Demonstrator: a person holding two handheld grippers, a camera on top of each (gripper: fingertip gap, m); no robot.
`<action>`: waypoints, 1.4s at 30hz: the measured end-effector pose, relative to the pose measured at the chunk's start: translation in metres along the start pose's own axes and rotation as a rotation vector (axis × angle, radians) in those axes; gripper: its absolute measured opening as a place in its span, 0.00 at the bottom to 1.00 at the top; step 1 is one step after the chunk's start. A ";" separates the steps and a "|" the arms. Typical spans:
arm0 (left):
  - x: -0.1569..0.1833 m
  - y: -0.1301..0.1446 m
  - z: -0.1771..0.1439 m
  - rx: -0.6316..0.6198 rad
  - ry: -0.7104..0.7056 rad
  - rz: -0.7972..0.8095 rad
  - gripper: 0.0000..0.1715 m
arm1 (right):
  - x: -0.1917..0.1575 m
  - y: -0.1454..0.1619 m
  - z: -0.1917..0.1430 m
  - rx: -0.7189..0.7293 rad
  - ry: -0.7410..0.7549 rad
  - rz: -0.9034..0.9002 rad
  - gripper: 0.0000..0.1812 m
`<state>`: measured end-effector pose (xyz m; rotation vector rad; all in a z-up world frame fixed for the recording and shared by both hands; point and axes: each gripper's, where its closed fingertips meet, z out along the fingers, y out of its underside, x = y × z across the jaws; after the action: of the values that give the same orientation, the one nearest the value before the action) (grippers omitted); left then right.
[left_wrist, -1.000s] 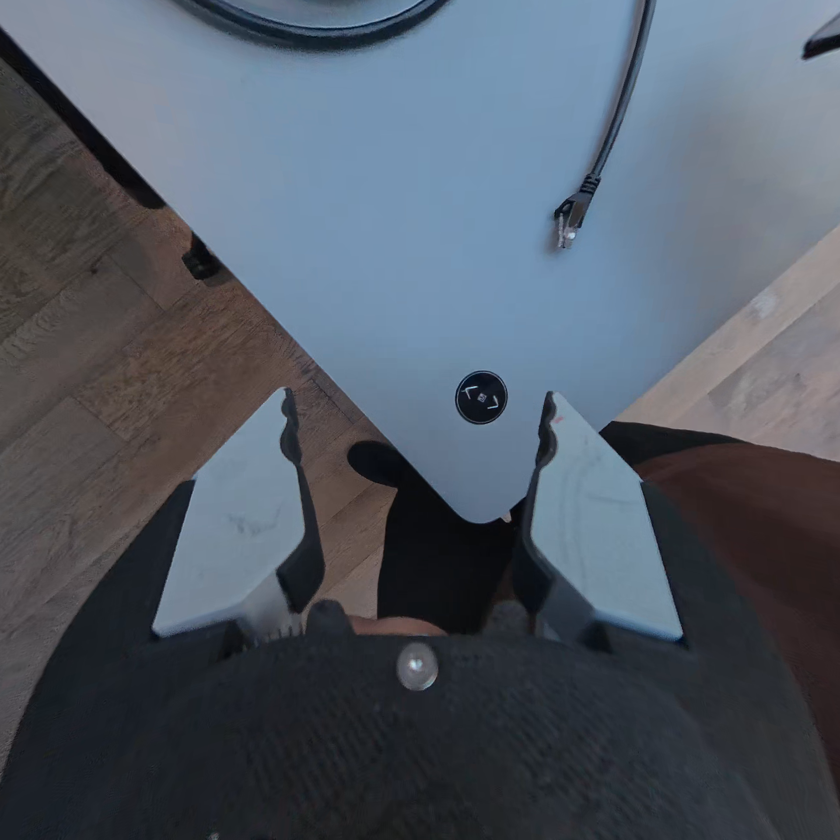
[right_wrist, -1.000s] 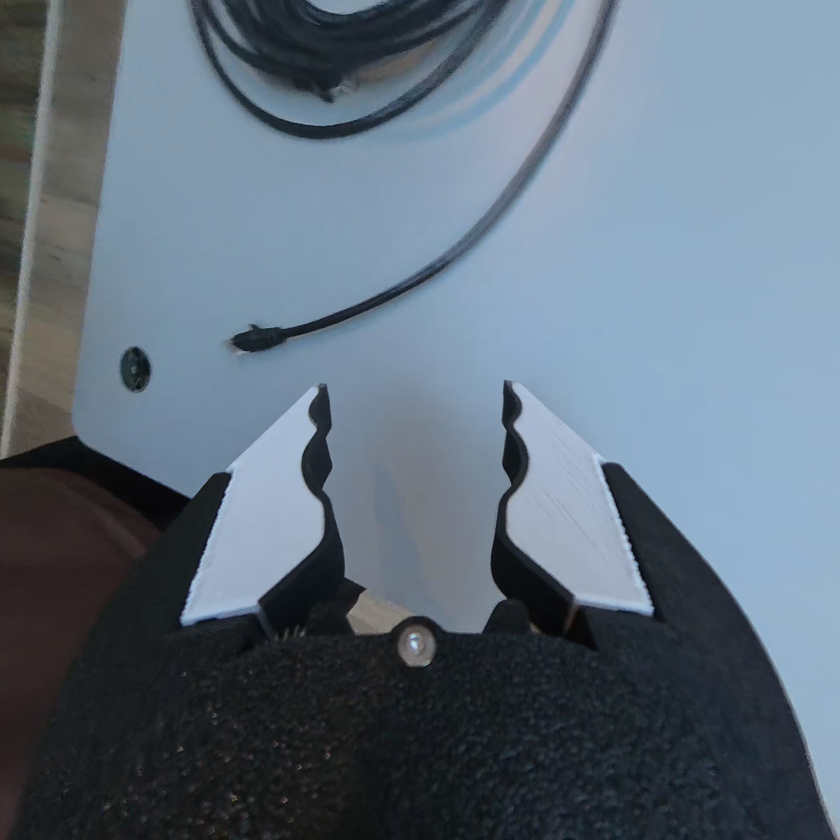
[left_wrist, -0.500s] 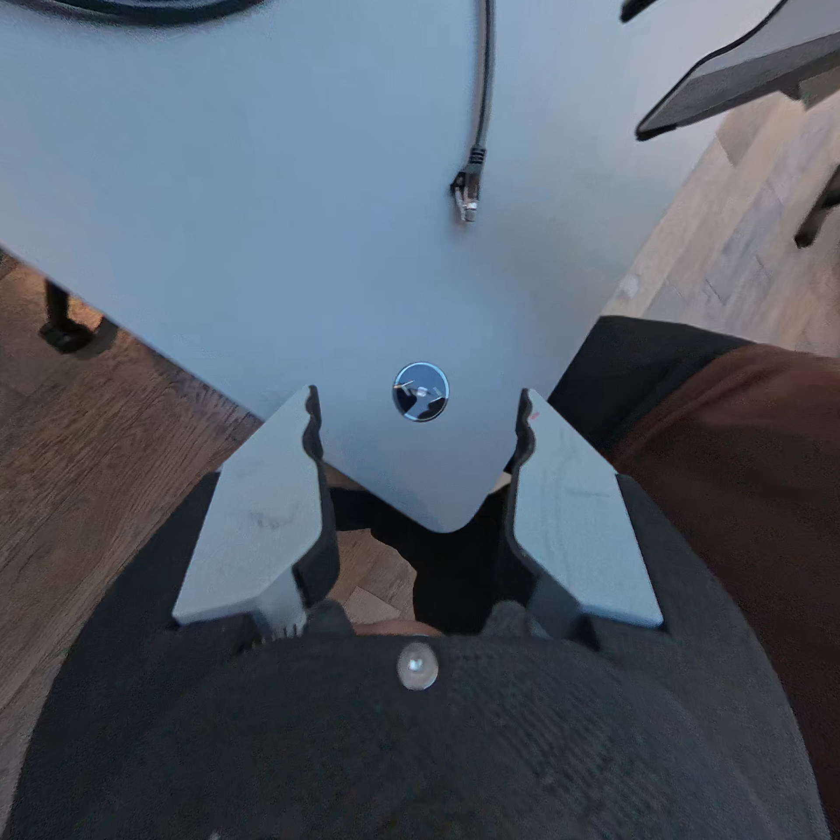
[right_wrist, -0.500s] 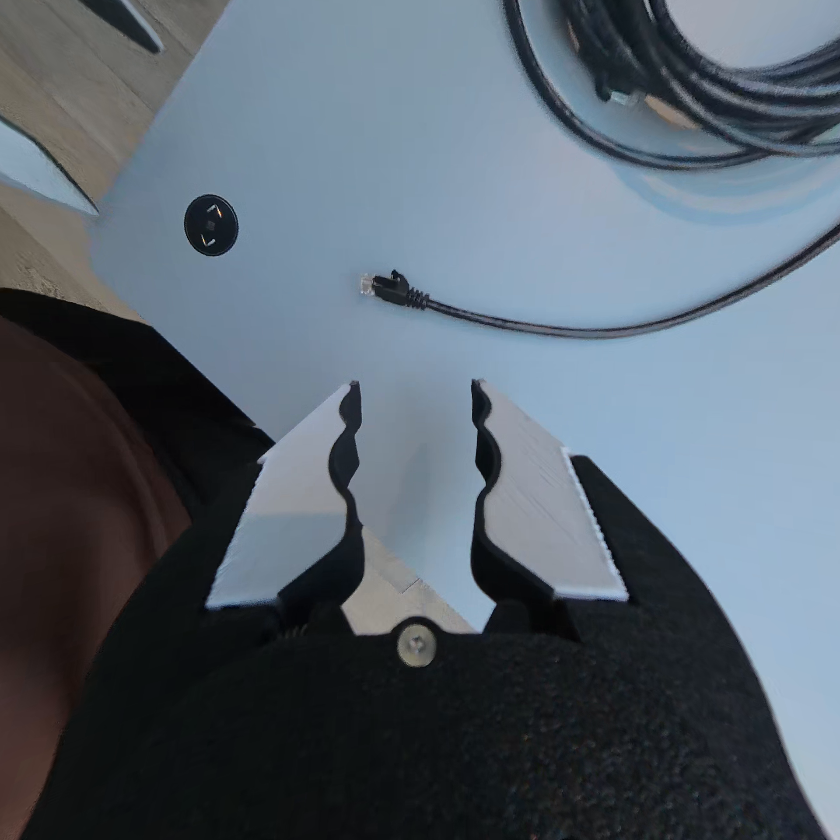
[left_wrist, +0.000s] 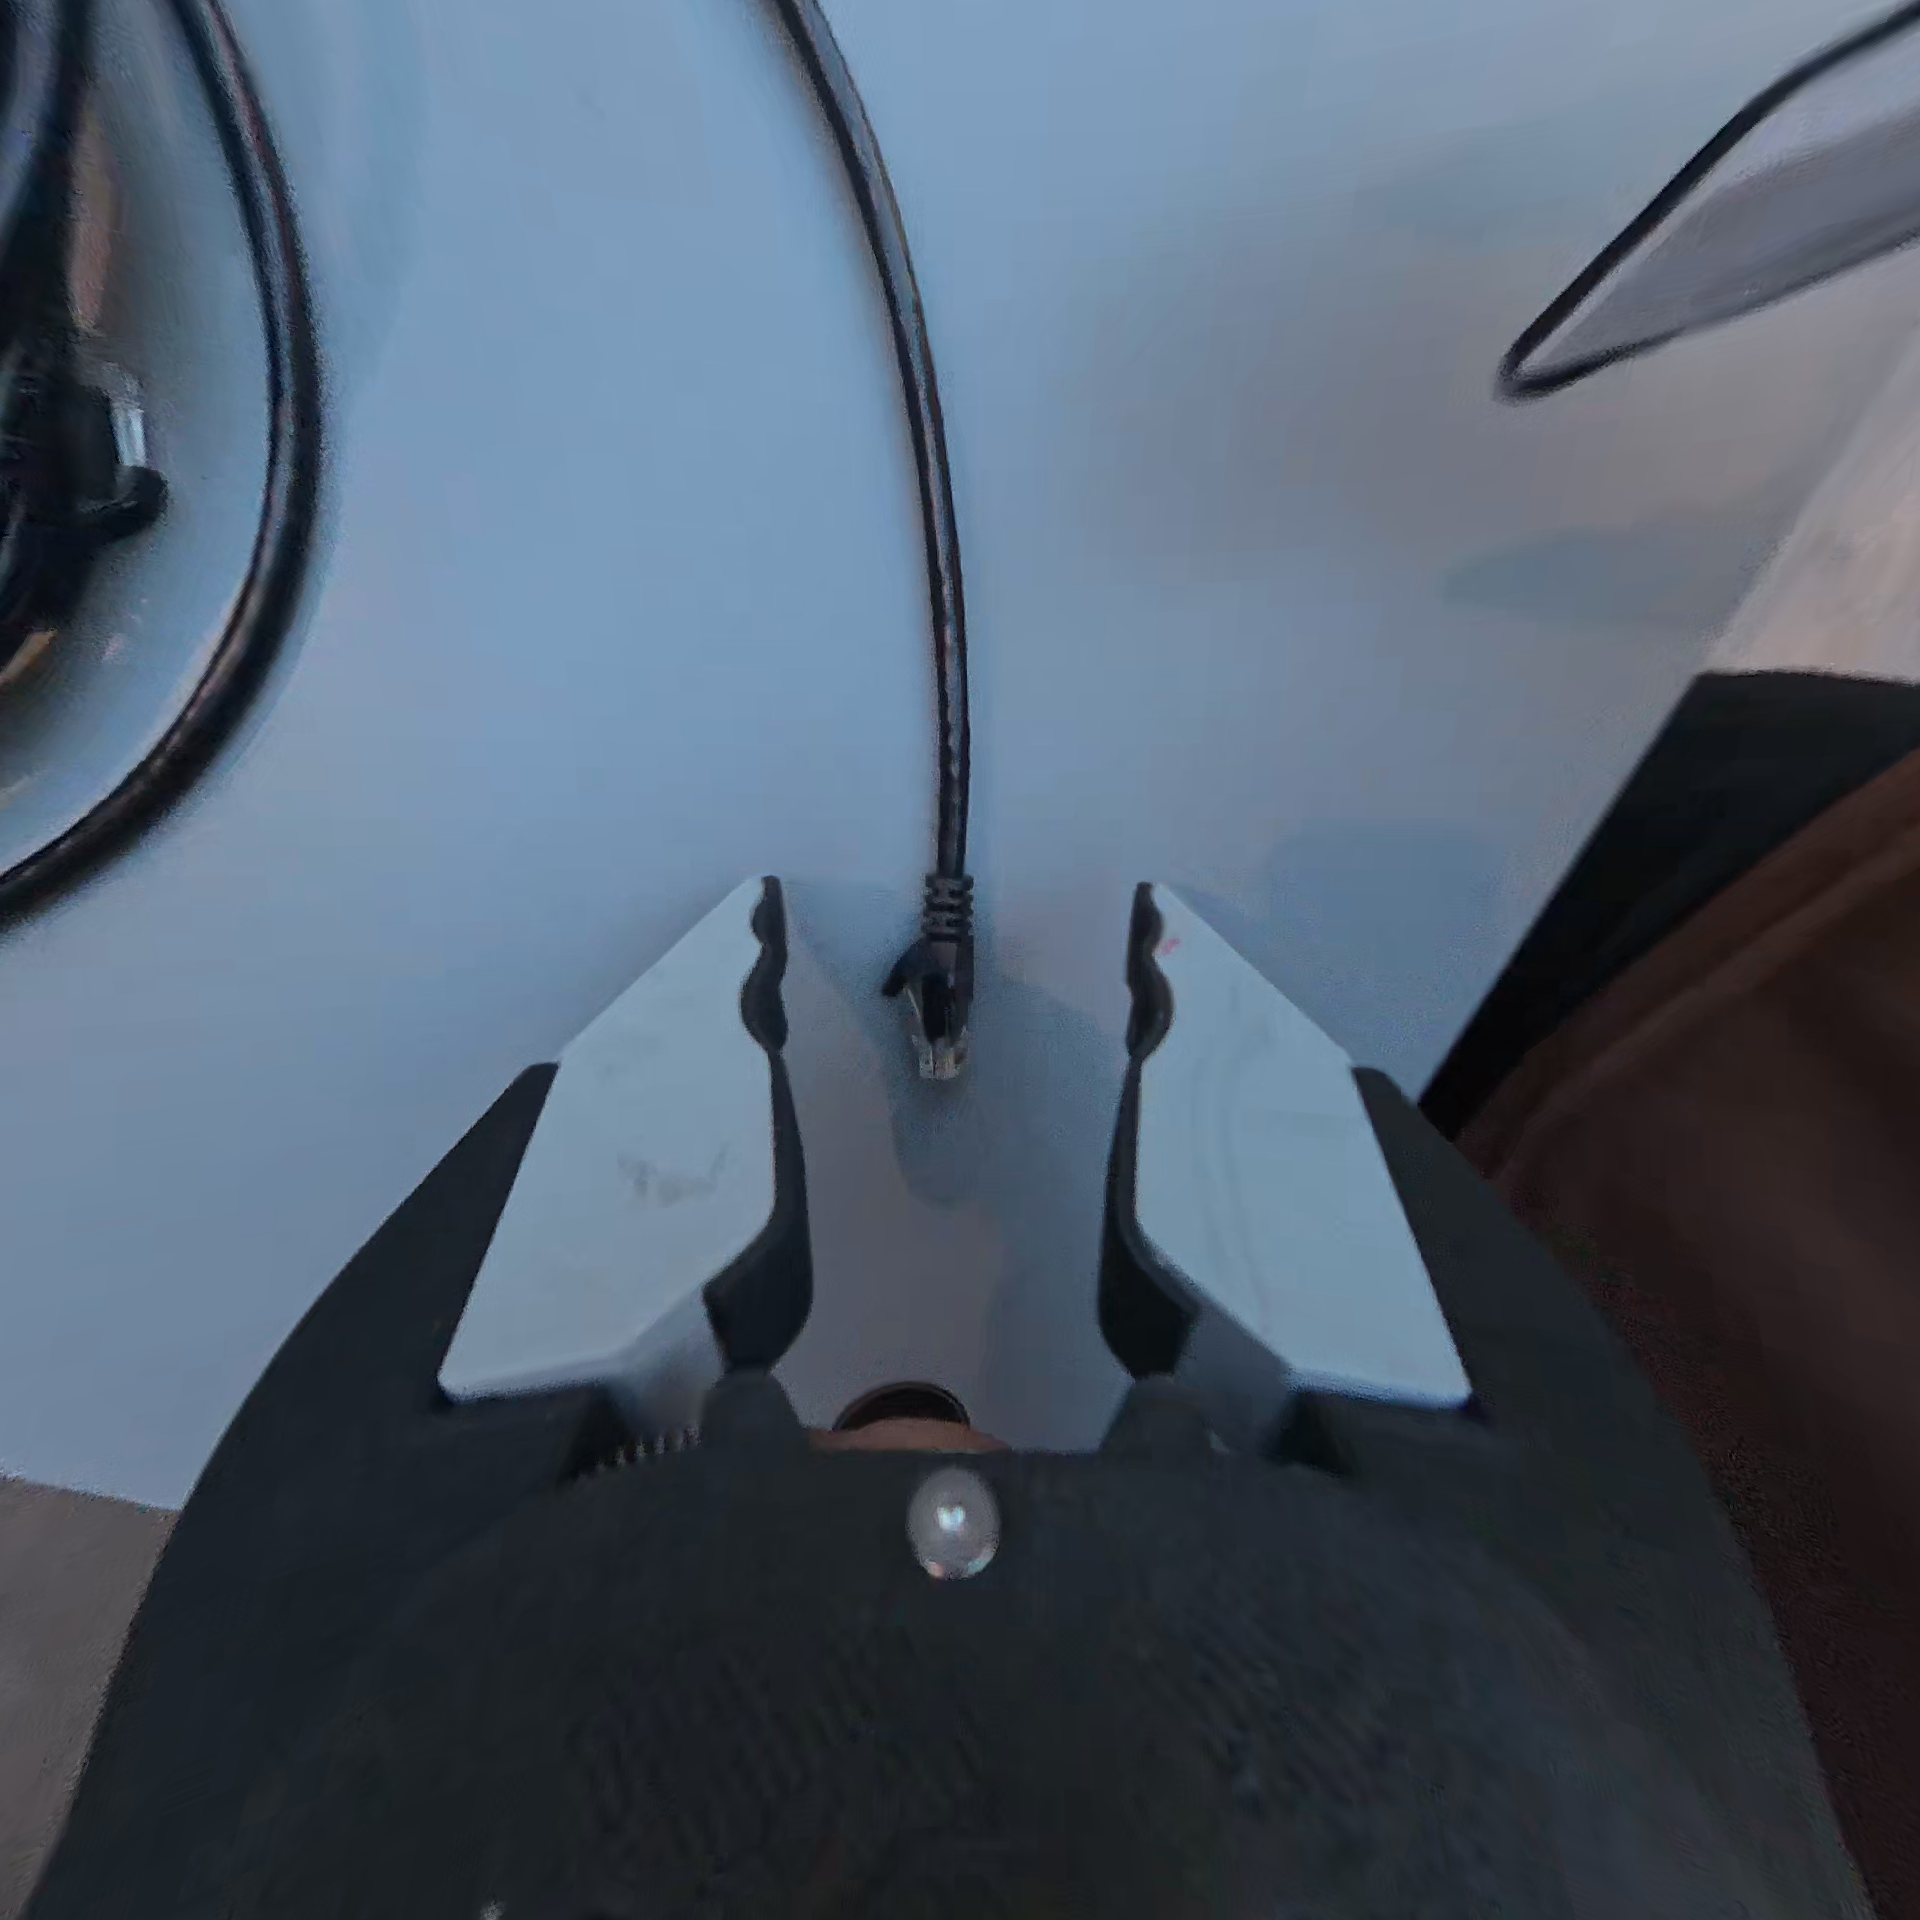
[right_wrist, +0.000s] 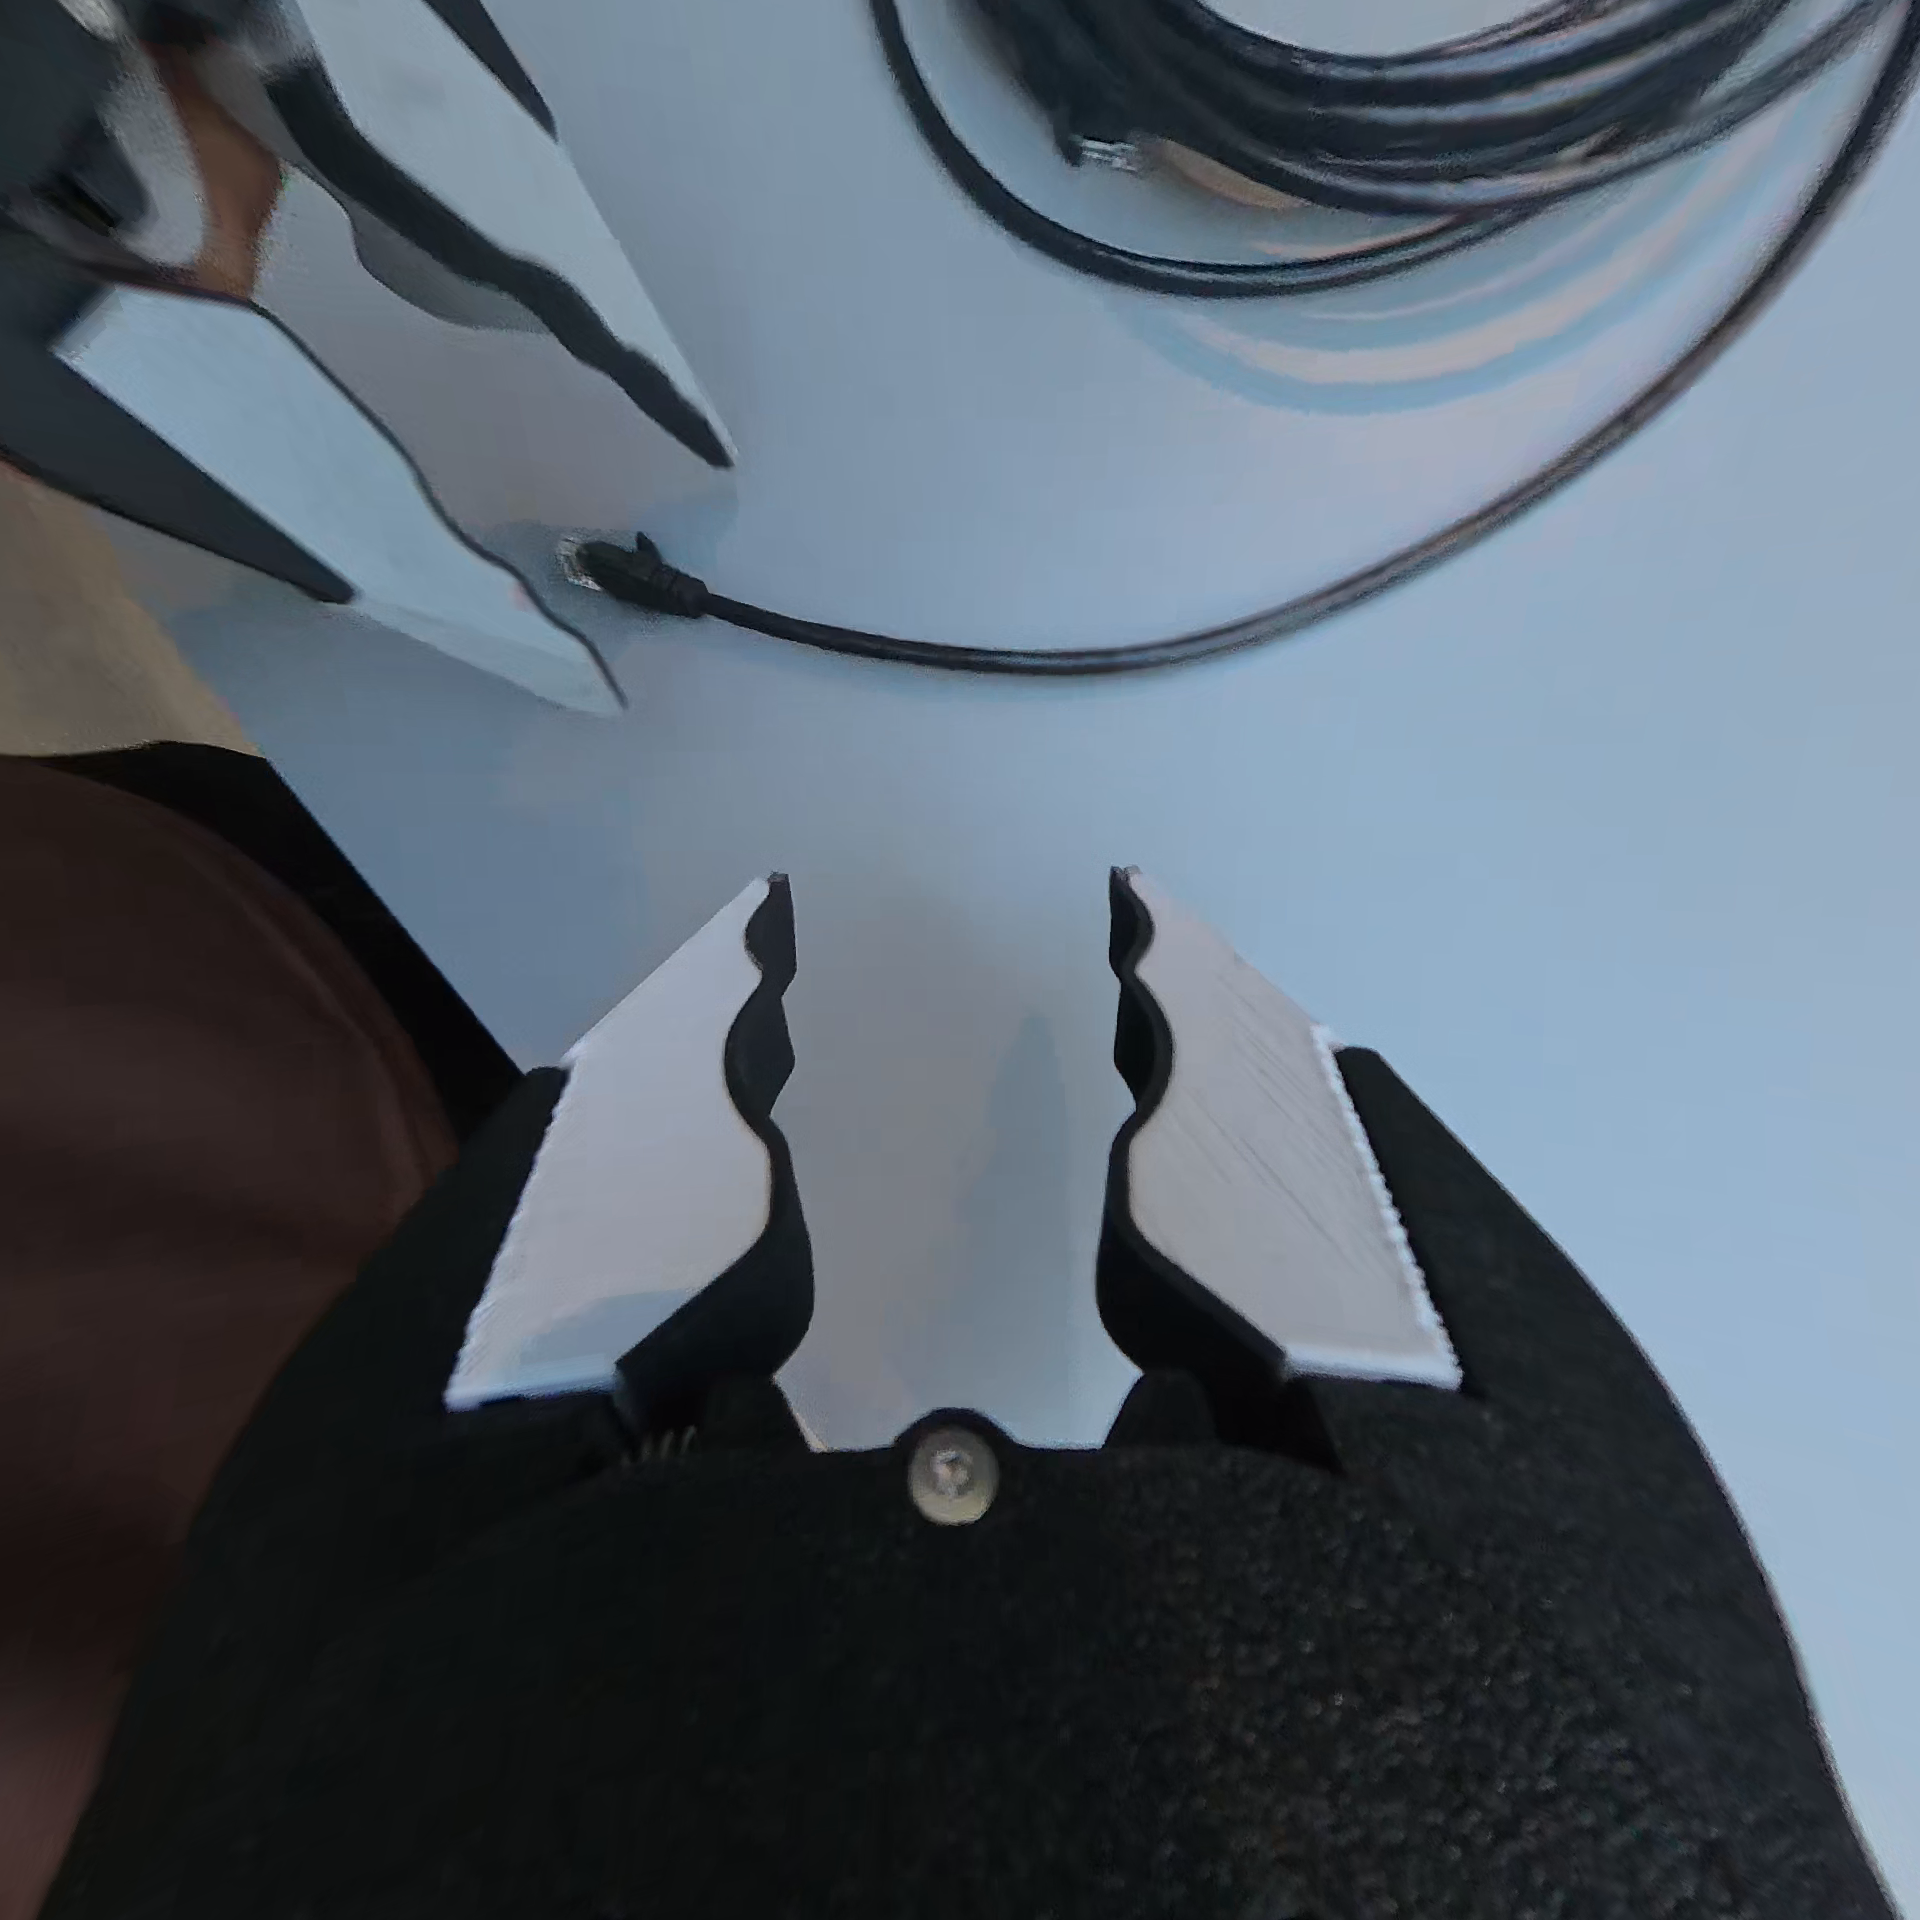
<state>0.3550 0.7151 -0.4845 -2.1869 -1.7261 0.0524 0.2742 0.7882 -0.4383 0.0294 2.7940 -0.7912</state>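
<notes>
Straddling the plug (left_wrist: 938, 997) at the free end of a black cable (left_wrist: 925, 436), the left gripper (left_wrist: 951, 935) hangs low over the pale table (left_wrist: 623, 623) with its jaws apart, one finger to each side and neither touching the plug; the plug lies flat on the table, its clear tip pointing back toward the gripper's body and its ribbed boot level with the fingertips; the cable runs away from it and curves off the top of the view; at the far left lies a coil (left_wrist: 156, 468) of the same black cable, blurred, with a second plug among its loops; the right gripper (right_wrist: 945, 883) is also spread and empty, hovering over bare table well apart from the plug, and in its view the left gripper's fingers (right_wrist: 436, 582) frame the plug (right_wrist: 623, 566) while the cable (right_wrist: 1039, 655) sweeps right and up toward the coil (right_wrist: 1455, 114); a dark brown garment (right_wrist: 156, 1143) fills the near left edge; as a judgement, the plug is small and off-centre in the gap, so jaws that shut from here could push it sideways or tip it, or catch only the boot; its latch tab could snag, and a pull might drag the coil.
</notes>
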 end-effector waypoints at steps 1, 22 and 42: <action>-0.001 0.003 0.007 -0.055 -0.024 0.010 0.31 | 0.007 0.007 -0.005 0.013 -0.027 0.019 0.33; 0.009 -0.213 -0.153 0.721 0.607 -0.532 0.01 | -0.005 -0.092 -0.099 0.466 -0.317 0.376 0.35; 0.009 -0.166 -0.232 0.993 0.519 -0.295 0.03 | -0.051 -0.163 -0.125 0.397 -0.234 0.264 0.05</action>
<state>0.2589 0.6975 -0.2162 -1.0921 -1.2790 0.1981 0.2822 0.7160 -0.2395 0.3429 2.3146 -1.1768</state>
